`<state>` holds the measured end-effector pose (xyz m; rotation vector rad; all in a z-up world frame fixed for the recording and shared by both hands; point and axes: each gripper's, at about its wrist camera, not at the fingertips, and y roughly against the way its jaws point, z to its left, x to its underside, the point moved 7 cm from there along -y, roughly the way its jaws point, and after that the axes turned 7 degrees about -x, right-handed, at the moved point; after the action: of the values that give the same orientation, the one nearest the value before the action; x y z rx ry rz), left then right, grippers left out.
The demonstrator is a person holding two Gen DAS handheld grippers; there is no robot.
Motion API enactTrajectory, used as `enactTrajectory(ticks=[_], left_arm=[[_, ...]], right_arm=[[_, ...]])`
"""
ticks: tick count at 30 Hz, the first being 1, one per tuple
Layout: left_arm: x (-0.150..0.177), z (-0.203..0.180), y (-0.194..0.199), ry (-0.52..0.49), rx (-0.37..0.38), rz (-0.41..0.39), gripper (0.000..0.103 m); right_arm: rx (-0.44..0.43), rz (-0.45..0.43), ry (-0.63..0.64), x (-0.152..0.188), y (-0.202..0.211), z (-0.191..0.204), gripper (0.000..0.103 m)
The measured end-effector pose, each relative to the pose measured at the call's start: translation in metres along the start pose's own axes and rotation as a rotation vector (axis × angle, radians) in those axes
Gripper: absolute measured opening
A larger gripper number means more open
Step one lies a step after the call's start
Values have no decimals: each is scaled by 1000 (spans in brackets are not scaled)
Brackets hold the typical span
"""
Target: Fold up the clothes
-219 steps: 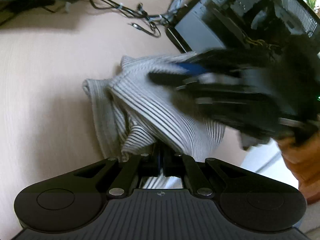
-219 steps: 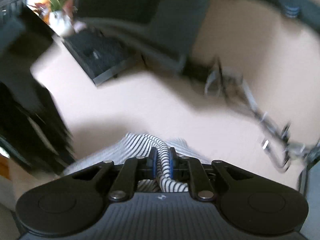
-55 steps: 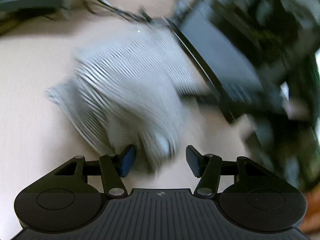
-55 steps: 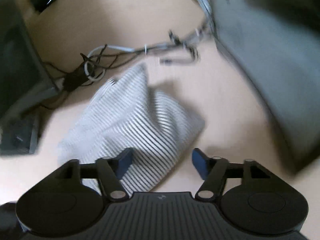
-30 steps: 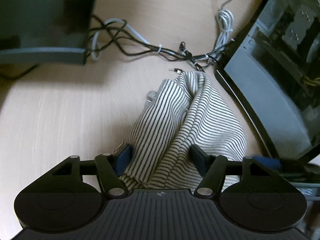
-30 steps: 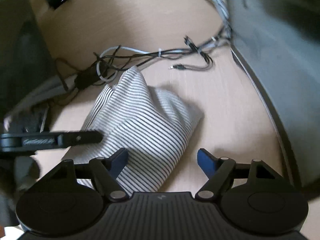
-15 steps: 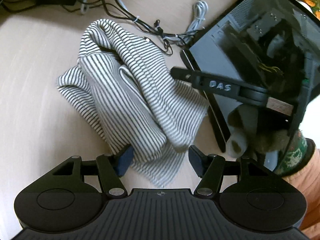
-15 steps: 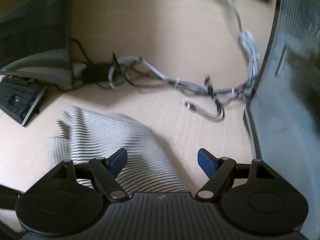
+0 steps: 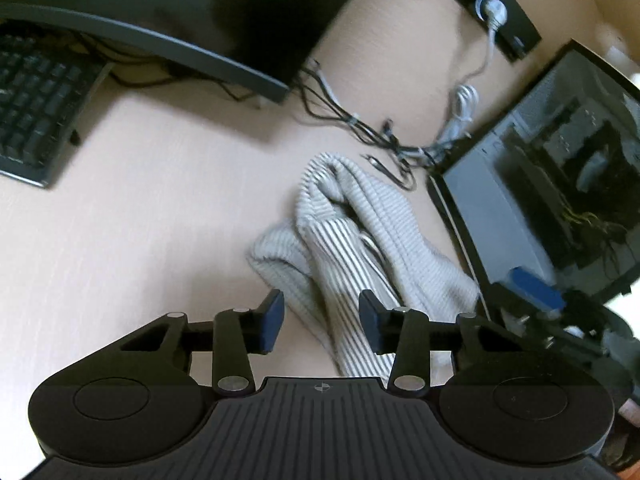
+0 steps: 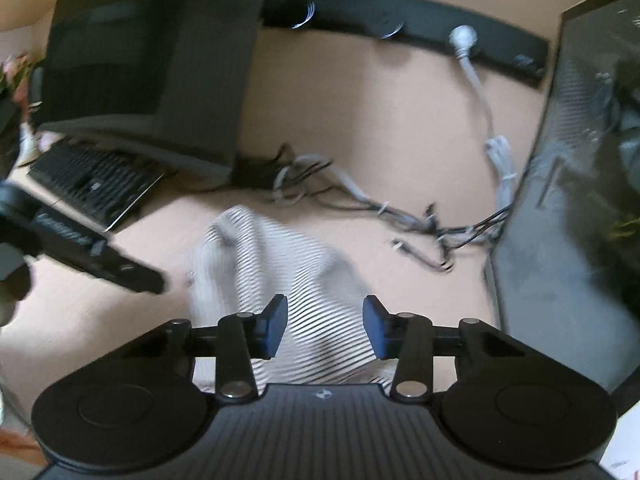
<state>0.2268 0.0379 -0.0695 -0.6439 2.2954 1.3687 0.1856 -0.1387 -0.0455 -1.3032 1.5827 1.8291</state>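
**Both grippers open over a crumpled striped garment**

Pale beige wood-grain tabletop [image 9: 120, 240] fills most of both views. Glass-sided black computer case [image 9: 560, 184] stands at the right edge, internals visible through the panel. Dark monitor [image 10: 152, 60] on a curved dark stand sits at the far left, with a black keyboard [image 9: 36, 120] just beside it. Long black power strip [image 10: 420, 40] runs along the far edge, a white plug in it.

Grey-and-white striped knit garment [image 9: 352, 248] lies bunched in a heap on the tabletop, between the monitor stand and the computer case, its right edge near or touching the case base; cannot tell which. Not folded flat; folds and a ridge run along its length. Tangle of black and grey cables [image 10: 360, 208] lies just beyond the garment's far end.

Left gripper [image 9: 322, 322]: jaws apart, blue pads either side of the garment's near end, not clamped. Right gripper [image 10: 325, 326]: jaws apart, over the striped fabric, not gripping. In the right wrist view the left gripper's finger reaches in from the left, its tip just beside the garment. Both views are motion-blurred.
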Motion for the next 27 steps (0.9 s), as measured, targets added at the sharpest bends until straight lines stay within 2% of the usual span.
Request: enactTrajectory(ticks=[5,10,13,15,17,19,21,24,26,27], left_arm=[[-4,-5,-13,-19,10,11,44],[-6,-9,-26,-10,24,36,44],[-3,-13,-34,10,41,60,44],[-2,-15,-39,22,51,76,43],[0,-17,-44,35,62,92,34],[3,-24,-46,46,88,110,31],[10,-40,-42,51,147,127,31],[18,-55,-39,55,203,148,32],[24,-56,-41,48,191,159,33],[27,-52,-42,42,165,161,33]], right_arm=[[6,13,69,1,-27,27,46],[64,114,211,19,-76,32,46],[42,106,186,13,-69,22,15],[27,74,73,-3,-58,4,12],[20,51,2,-19,-51,-16,11],[-19,24,-54,-35,-45,-31,11],[-71,2,-67,-43,-39,-35,11],[-158,26,-1,-33,-37,-24,16],[-163,49,84,-17,-38,-13,28],[-158,61,131,-8,-39,-8,37]])
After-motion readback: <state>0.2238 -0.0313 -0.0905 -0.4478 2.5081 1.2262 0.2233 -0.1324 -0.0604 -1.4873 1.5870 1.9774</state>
